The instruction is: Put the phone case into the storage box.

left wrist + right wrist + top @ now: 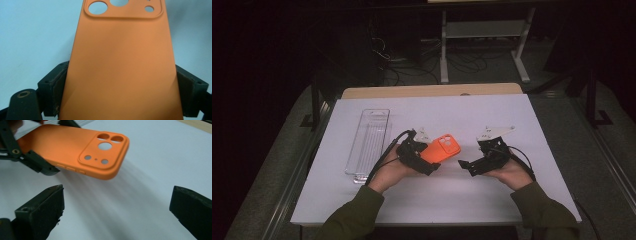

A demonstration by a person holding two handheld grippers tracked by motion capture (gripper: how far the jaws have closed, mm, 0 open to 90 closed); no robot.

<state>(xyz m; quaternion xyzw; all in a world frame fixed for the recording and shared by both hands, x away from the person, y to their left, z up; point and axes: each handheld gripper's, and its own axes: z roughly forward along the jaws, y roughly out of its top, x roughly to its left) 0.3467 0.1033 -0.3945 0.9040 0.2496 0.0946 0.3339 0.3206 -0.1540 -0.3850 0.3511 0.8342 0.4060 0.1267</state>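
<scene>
An orange phone case (441,148) with camera cut-outs hangs just above the white table, back side up. My left gripper (428,161) is shut on the case (120,70), one black pad pressing each long side near its lower end. The case (75,147) juts out toward my right gripper, camera end first. My right gripper (468,167) stands open a short way to the right of the case, jaws pointing left at it with nothing between them (116,212).
A clear plastic tray (369,141) lies lengthwise on the white table top (462,115), to the left of my left hand. A wooden edge (432,90) shows at the table's far side. Desk legs and cables stand on the dark floor beyond.
</scene>
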